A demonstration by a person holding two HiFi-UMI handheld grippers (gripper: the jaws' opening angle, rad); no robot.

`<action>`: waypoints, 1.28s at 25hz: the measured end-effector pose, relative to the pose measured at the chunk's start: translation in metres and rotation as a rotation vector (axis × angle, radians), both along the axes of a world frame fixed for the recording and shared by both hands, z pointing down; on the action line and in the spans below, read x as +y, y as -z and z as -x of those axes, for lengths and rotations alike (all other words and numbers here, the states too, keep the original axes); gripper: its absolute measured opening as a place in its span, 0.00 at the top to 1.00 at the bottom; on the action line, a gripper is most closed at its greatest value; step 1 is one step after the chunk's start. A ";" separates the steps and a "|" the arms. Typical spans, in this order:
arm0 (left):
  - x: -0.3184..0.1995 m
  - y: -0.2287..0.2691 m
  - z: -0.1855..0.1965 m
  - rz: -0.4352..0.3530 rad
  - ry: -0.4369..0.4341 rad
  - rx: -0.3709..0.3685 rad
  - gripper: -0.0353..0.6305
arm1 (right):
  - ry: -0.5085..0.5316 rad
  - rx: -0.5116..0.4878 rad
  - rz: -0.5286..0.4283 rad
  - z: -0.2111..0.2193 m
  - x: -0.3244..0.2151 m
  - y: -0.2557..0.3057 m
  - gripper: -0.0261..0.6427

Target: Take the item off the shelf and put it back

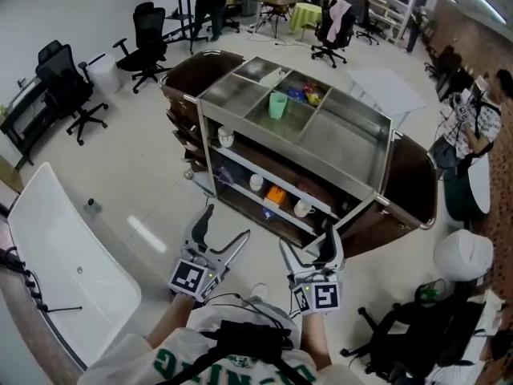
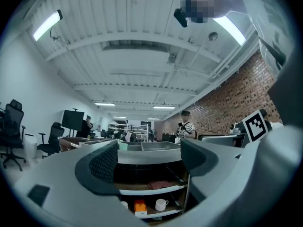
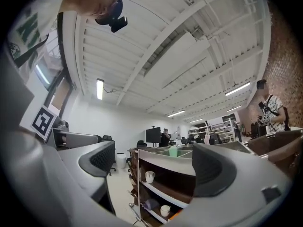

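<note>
**Orange box (image 1: 275, 195) shelved, both tools empty**

The orange box sits beside a white cup (image 1: 303, 208) on the cart's (image 1: 345, 147) lower shelf (image 2: 157, 214), ahead of all fingertips and well apart from them. Left gripper (image 1: 228, 221) and right gripper (image 1: 304, 237) are released, jaws apart, nothing between.

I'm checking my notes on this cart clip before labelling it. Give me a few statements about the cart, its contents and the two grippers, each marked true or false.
1. A green plastic cup stands in a top compartment of the steel cart. True.
2. An orange box lies on a lower shelf beside a white mug. True.
3. The left gripper holds the white mug. False: its jaws stand apart with nothing between them.
4. The right gripper reaches inside the cart. False: it is held short of the cart, jaws apart and empty.
</note>
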State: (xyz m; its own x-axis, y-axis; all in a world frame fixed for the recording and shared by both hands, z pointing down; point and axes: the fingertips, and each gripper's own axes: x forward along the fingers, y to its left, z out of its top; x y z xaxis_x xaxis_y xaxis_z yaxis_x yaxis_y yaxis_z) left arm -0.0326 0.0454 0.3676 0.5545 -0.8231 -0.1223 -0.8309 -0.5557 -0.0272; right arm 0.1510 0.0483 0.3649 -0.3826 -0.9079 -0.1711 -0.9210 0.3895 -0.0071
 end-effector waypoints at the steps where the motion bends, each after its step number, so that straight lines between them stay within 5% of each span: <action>1: -0.010 -0.001 -0.009 0.003 0.002 -0.002 0.34 | 0.010 0.000 0.000 -0.006 -0.010 -0.001 0.18; 11: -0.074 0.000 -0.070 0.058 -0.026 -0.007 0.34 | 0.067 -0.011 0.034 -0.040 -0.071 -0.009 0.18; 23: -0.133 -0.007 -0.075 0.056 -0.195 -0.005 0.34 | -0.050 -0.010 0.016 -0.027 -0.114 -0.003 0.18; 26: -0.149 -0.006 -0.065 0.024 -0.212 -0.020 0.34 | -0.074 -0.008 0.002 -0.016 -0.126 -0.001 0.18; 32: -0.162 0.001 -0.046 0.087 -0.209 0.008 0.34 | -0.128 -0.021 0.008 -0.016 -0.142 0.003 0.18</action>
